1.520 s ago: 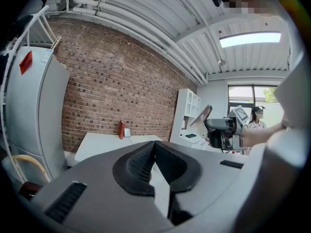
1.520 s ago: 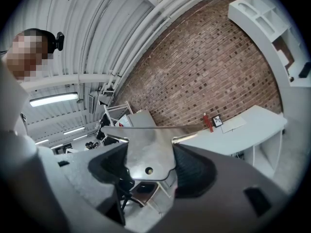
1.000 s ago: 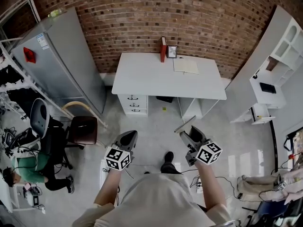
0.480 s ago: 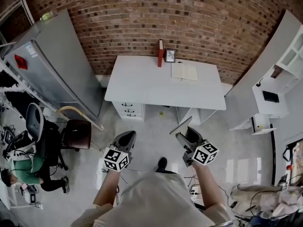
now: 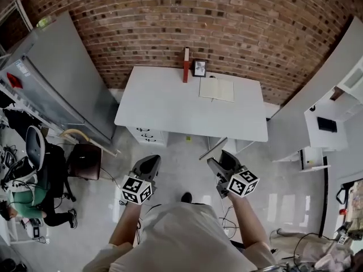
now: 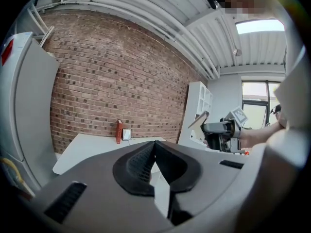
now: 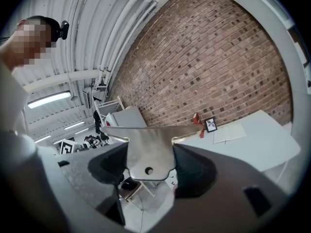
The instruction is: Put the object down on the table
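Observation:
A flat grey metal blade (image 7: pixel 148 152) with a small hole sits clamped in my right gripper (image 7: pixel 148 168). In the head view the blade (image 5: pixel 212 149) sticks out leftward from the right gripper (image 5: pixel 219 166), above the floor and short of the white table (image 5: pixel 164 103). My left gripper (image 5: pixel 149 165) is level with it on the left, shut with nothing in it; its pads (image 6: pixel 141 161) meet at the tip. The left gripper view also catches the right gripper (image 6: pixel 219 131) holding the blade. On the table's far edge are a red book (image 5: pixel 185 72), a picture frame (image 5: pixel 199 68) and an open notebook (image 5: pixel 216 89).
A grey cabinet (image 5: pixel 51 78) leans at the left, with a dark chair (image 5: pixel 85 160) in front of it. White shelving (image 5: pixel 334 112) lines the right side. A seated person (image 5: pixel 22 200) is at the lower left. A drawer unit (image 5: pixel 144 136) stands under the table.
The table has drawn closer and larger in the head view as I step forward. Both grippers keep their pose, the blade still held in the right one.

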{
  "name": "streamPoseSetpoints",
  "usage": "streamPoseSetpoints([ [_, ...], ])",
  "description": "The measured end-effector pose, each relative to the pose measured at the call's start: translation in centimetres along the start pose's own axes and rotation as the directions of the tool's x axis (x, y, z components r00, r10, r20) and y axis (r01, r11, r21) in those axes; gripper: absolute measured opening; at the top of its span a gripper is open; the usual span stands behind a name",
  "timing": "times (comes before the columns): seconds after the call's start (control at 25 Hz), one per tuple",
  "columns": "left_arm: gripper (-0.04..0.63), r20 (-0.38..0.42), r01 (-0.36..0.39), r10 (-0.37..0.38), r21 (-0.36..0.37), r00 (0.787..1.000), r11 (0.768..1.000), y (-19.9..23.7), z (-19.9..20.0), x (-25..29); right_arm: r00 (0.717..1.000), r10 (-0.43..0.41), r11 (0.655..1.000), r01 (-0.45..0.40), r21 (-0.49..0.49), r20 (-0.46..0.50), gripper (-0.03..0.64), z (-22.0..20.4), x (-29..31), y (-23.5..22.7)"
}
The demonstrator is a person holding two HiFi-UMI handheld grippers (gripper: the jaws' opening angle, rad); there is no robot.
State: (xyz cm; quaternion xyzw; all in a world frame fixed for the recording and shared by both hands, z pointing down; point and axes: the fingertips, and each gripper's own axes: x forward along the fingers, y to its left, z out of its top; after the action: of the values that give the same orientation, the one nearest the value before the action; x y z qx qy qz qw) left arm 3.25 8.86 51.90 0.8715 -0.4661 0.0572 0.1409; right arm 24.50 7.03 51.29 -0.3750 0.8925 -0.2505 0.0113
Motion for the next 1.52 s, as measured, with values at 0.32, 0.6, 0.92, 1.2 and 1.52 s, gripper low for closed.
streamPoseSetpoints([
  [0.32,-0.006,-0.022,-0.006,0.006,-0.005,1.000,1.000,0.1,0.4,5.7,0.999,-0.003,1.000,0.003,-0.019,-0.040,0.285,0.9,1.6,-5.1],
  [0.6,-0.006,-0.050,0.008,-0.009,-0.017,0.999,1.000,2.6,0.2,8.7,0.997,-0.045,0.999,0.046,0.004,-0.064,0.285,0.5,3.8,-7.5],
  [0.92,-0.006,-0.078,0.048,-0.049,-0.015,0.996,0.999,8.9,1.6,13.8,0.990,-0.106,0.994,0.109,0.027,-0.098,0.286,1.4,9.4,-10.4],
  [1.2,-0.006,-0.110,0.095,-0.098,-0.026,0.989,0.995,15.0,2.7,17.3,0.979,-0.146,0.989,0.149,0.013,-0.143,0.285,2.9,17.3,-11.6],
  [1.52,-0.006,-0.139,0.113,-0.116,-0.031,0.983,0.993,22.8,2.6,19.6,0.962,-0.182,0.983,0.185,-0.006,-0.204,0.285,2.6,26.7,-13.9],
])
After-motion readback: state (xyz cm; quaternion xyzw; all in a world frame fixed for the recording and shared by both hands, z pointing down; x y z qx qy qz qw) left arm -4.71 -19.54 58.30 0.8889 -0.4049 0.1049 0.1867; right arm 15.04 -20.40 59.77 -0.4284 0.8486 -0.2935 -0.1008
